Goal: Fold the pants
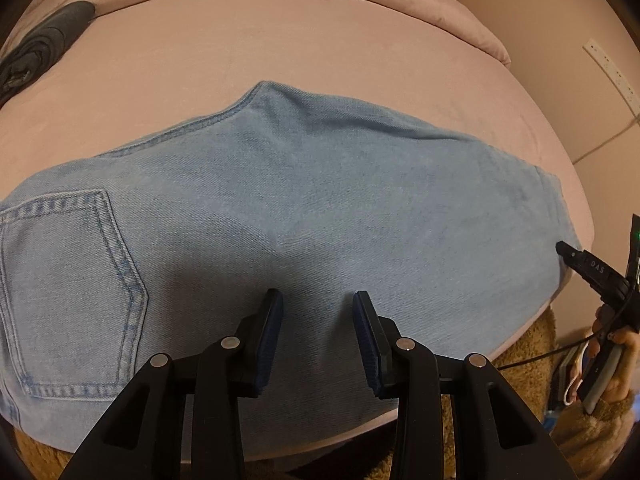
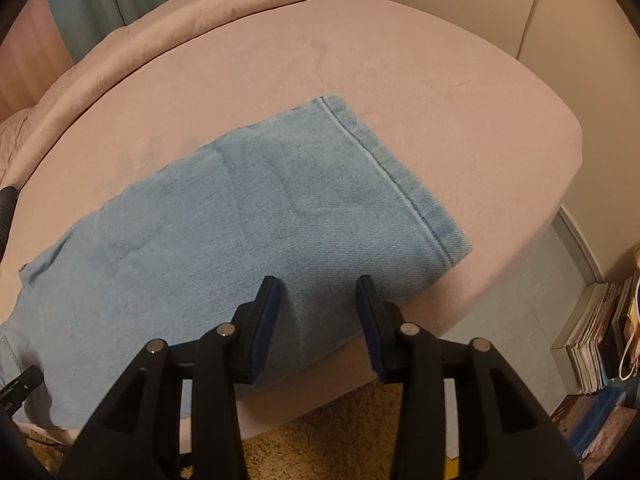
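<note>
Light-blue jeans (image 1: pixel 300 200) lie flat on the pink bed (image 1: pixel 320 48), folded lengthwise with a back pocket (image 1: pixel 68 280) facing up at the left. My left gripper (image 1: pixel 318 297) hovers over the thigh part near the front edge, open, with only denim below its blue pads. In the right wrist view the leg end of the jeans (image 2: pixel 240 220) shows its stitched hem (image 2: pixel 400 192). My right gripper (image 2: pixel 318 284) hangs open above the denim near the bed's front edge, holding nothing. Its tip (image 1: pixel 568 254) also shows at the jeans' right end, held in a hand (image 1: pixel 616 360).
A dark garment (image 1: pixel 40 48) lies at the bed's far left. A pink duvet (image 2: pixel 120 60) is bunched along the back. A brown fuzzy rug (image 2: pixel 320 440) lies below the bed's front edge. Stacked books (image 2: pixel 600 332) stand on the floor to the right. The left gripper's body (image 2: pixel 20 388) shows at lower left.
</note>
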`<state>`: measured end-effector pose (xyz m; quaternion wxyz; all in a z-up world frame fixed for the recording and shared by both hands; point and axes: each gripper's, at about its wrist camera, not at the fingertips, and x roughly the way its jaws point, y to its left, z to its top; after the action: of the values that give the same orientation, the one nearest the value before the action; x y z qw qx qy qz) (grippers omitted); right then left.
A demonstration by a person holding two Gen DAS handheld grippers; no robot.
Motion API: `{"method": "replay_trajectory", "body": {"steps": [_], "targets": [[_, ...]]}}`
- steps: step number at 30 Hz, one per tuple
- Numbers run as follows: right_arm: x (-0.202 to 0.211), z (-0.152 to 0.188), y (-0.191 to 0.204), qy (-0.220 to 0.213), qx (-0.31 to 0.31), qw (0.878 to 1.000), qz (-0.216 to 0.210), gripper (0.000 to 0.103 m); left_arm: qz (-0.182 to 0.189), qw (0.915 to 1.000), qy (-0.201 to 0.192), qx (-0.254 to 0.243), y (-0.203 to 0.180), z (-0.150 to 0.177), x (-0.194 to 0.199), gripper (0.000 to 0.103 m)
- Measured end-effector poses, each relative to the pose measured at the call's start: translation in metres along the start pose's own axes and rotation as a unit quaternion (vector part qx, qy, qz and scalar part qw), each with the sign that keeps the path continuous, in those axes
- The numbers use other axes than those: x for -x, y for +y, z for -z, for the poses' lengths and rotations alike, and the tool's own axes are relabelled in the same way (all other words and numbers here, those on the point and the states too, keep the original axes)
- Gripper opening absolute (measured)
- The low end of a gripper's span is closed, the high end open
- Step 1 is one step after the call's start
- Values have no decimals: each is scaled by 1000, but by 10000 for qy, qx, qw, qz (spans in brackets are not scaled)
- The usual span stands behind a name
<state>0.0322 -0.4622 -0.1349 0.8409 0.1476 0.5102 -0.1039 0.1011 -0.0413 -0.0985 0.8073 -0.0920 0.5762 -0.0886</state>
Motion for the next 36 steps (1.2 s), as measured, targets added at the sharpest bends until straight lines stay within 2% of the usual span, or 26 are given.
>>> {"method": "replay_trajectory", "body": {"steps": [4, 7, 8, 9, 12, 16, 21, 24, 27, 29, 31, 33, 35, 36], "targets": [[7, 1, -4, -83, -31, 9999, -103, 40, 155, 9998, 63, -104, -10, 0, 3, 37], [18, 5, -19, -237, -307, 9991, -164, 52, 752, 9970, 139, -79, -11, -3, 10, 37], [22, 5, -26, -321, -426, 9985, -139, 64, 952, 9953, 129, -102, -15, -4, 11, 38], [26, 4, -34, -407, -547, 9976, -70, 70, 1070, 9941, 110, -147, -18, -5, 12, 42], [26, 3, -57, -484, -921, 9945, 77, 68, 1246, 9916, 23, -345, -31, -6, 11, 60], [19, 4, -80, -416, -1317, 9900, -284, 68, 1306, 9899, 229, -510, -46, -5, -4, 61], [11, 6, -86, -387, -1463, 9862, -677, 69, 1120, 9914, 334, -593, -56, -2, -16, 61], [0, 1, -69, -332, -1435, 9826, -1131, 66, 1102, 9911, 373, -648, -60, -1, -18, 62], [-4, -2, -57, -344, -1278, 9844, -1161, 66, 1151, 9909, 376, -595, -59, -1, -18, 62], [-8, -5, -54, -402, -1288, 9851, -1067, 59, 1180, 9907, 374, -572, -57, 0, -17, 62], [-9, -9, -55, -474, -1375, 9838, -1049, 45, 1198, 9904, 395, -569, -53, -1, -14, 62], [-11, -11, -56, -462, -1438, 9825, -1094, 25, 1235, 9899, 423, -549, -50, -2, -12, 62], [-8, -15, -56, -493, -1467, 9802, -1238, 14, 1307, 9893, 431, -475, -48, -5, -11, 62], [-4, -16, -53, -564, -1424, 9798, -1285, 14, 1405, 9882, 436, -414, -46, -7, -9, 62]]}}
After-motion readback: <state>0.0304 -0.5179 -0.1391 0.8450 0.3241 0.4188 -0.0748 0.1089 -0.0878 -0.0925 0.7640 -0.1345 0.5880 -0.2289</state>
